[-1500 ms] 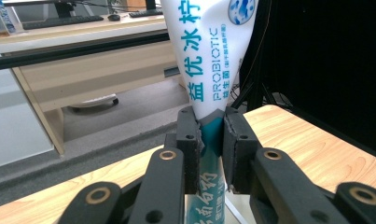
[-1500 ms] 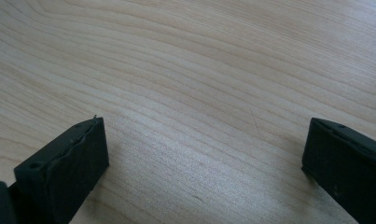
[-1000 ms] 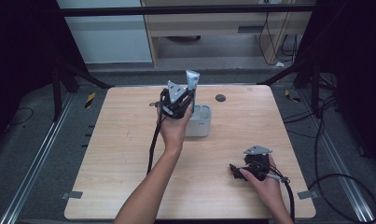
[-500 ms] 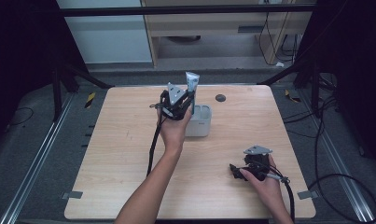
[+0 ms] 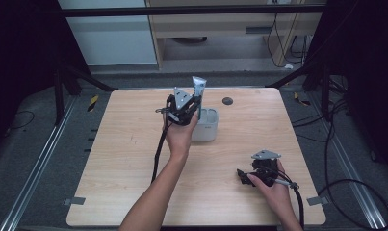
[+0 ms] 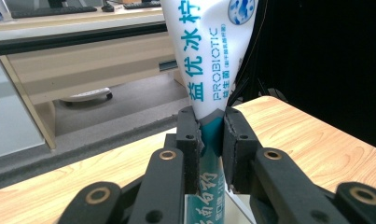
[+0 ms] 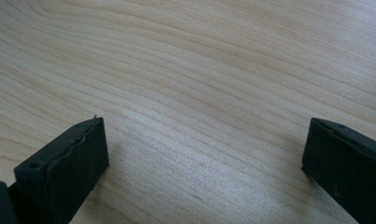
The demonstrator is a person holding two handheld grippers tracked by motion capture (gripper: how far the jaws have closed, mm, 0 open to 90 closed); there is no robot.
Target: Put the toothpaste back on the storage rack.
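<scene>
The left gripper (image 5: 184,107) has its jaws closed on the toothpaste tube (image 6: 209,70), held upright over the white holder (image 5: 207,126) at bench centre. At 5 o'clock, the right gripper (image 5: 252,174) rests with jaws wide open.

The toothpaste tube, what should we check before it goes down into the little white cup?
1. Left gripper shut on the toothpaste tube: ok.
2. Tube upright: ok.
3. Tube above the white holder: ok in the high view.
4. Holder empty inside: cannot tell.
5. Right gripper open, apart from the holder, near the table front: ok.
6. Tube's lower end lined up with the opening: cannot tell.
</scene>
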